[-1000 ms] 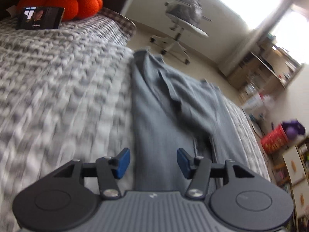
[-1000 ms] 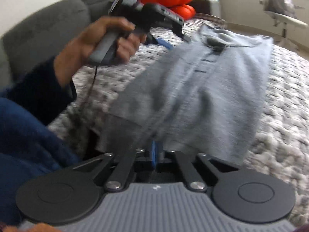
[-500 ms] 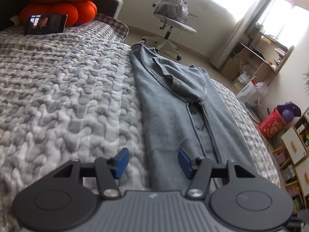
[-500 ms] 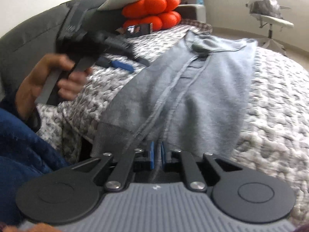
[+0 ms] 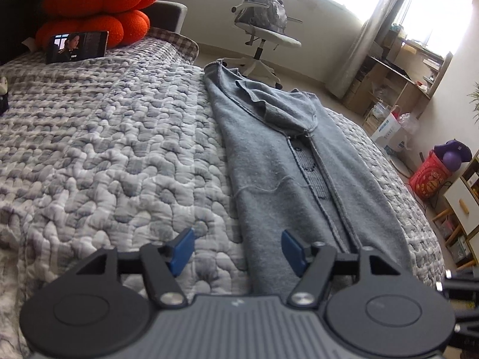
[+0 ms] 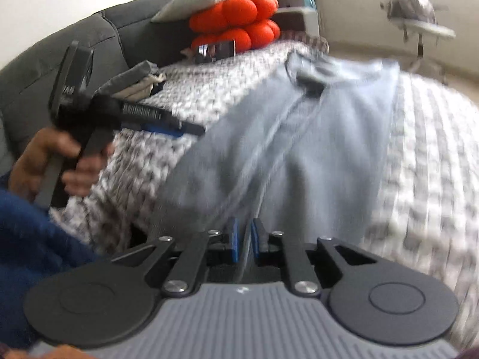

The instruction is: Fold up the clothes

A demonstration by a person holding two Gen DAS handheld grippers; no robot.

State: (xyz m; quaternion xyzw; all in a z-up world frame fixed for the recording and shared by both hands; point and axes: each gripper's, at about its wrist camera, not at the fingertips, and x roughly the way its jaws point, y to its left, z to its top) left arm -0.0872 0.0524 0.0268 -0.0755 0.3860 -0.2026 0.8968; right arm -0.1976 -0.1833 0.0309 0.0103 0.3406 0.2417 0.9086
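Observation:
A grey knitted cardigan (image 5: 284,179) lies lengthwise on the quilted bed (image 5: 104,149), folded into a long strip with a sleeve laid over its far end. My left gripper (image 5: 238,248) hangs open just above the cardigan's near hem, its left pad over the quilt. In the right wrist view a hand (image 6: 54,161) holds that left gripper (image 6: 191,128) beside the cardigan (image 6: 299,149). My right gripper (image 6: 245,242) has its blue pads narrowly apart with the near hem pinched between them. That view is blurred.
Orange cushions (image 5: 95,9) and a propped tablet (image 5: 76,46) sit at the bed's far left. Folded grey clothes (image 6: 131,80) lie by the grey headboard (image 6: 60,45). An office chair (image 5: 263,24), desk shelves (image 5: 395,80) and a red basket (image 5: 429,176) stand beyond the bed.
The cardigan has been lowered flat onto the quilt. My left gripper drew back towards the near hem, still open. The right pads went from tightly together to slightly apart.

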